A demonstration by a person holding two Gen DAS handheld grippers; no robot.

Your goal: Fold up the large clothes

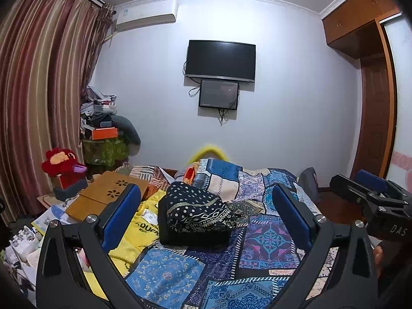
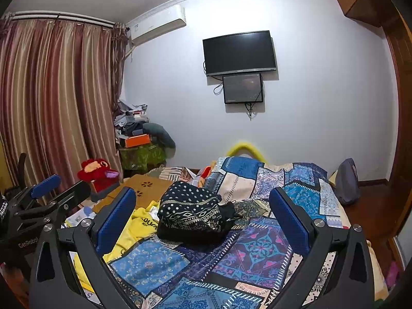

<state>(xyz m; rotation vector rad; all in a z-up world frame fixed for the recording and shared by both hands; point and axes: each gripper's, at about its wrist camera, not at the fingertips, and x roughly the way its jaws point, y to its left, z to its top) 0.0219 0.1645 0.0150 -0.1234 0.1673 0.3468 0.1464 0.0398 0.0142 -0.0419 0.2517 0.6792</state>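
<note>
On the bed (image 1: 267,252), ahead of both your grippers, the dark patterned garment (image 1: 195,212) lay as a folded bundle on the blue patchwork quilt (image 2: 260,252). Your left gripper (image 1: 206,213) hung above the quilt with its blue pads spread wide, holding nothing; the bundle sat framed between them, well apart from both. Your right gripper (image 2: 202,212) was likewise wide open and empty, with the same bundle (image 2: 191,216) showing between its pads, nearer the left one. In the left view you could see the right gripper at the right edge, and in the right view the left gripper (image 2: 55,190) at the left edge, so the two were side by side with a gap between.

Just beside the bundle's left edge lay a yellow garment (image 1: 140,228) with dark lettering, crumpled toward the bed's left side. Its right edge touched or slipped under the bundle; you could not tell which. Farther left a wooden lap tray (image 1: 110,193), papers and a red plush toy (image 2: 96,173) crowded that side. To the right of the bundle the quilt ran flat and uncovered as far as the bed's right edge, where a grey bag (image 2: 347,182) stood. Beyond the bundle the quilt rose in a hump toward the wall with the television (image 1: 221,60).
</note>
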